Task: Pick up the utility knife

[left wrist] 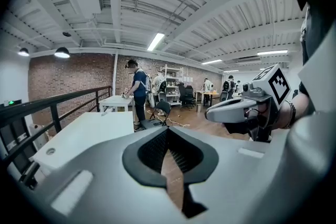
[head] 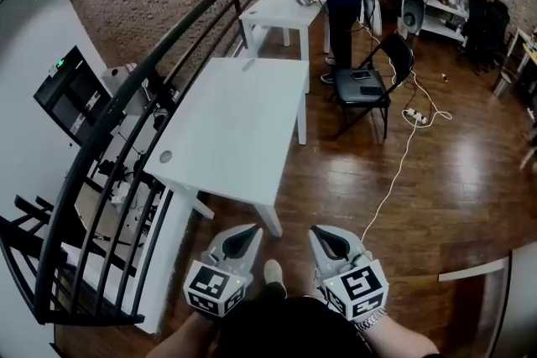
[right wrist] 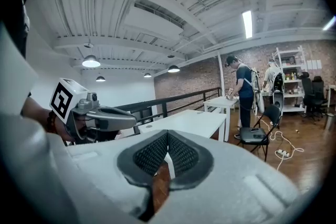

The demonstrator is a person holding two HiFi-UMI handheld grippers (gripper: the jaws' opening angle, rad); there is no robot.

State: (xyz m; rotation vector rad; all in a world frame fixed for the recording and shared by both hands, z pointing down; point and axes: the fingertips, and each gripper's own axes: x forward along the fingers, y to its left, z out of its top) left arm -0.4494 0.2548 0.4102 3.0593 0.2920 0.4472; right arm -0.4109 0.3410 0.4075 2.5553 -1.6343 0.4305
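Head view, from the left: my left claw [head: 250, 232], a grey two-fingered shell with a marker cube, sits just short of the near corner of the long white rectangular worktop [head: 235, 121]. It is closed tip to tip with nothing between the pads, and the left gripper view confirms that.

On that worktop I can find no utility knife. There is only a small grey round disc [head: 165, 156] near its left edge and a tiny pale speck [head: 248, 64] at its far end, too small to name. The knife is either out of frame or lost in the fisheye.

Right of the worktop's near corner, my right claw [head: 319, 234] is likewise clamped together and empty.

I'd expect the knife to be light, rigid and slick-sided, lying flat. I would pinch across the middle of the handle, well clear of the blade end, firmly enough that it cannot pivot.

Beyond the worktop's far end, a person at a second white table [head: 281, 6] hides whatever lies there.
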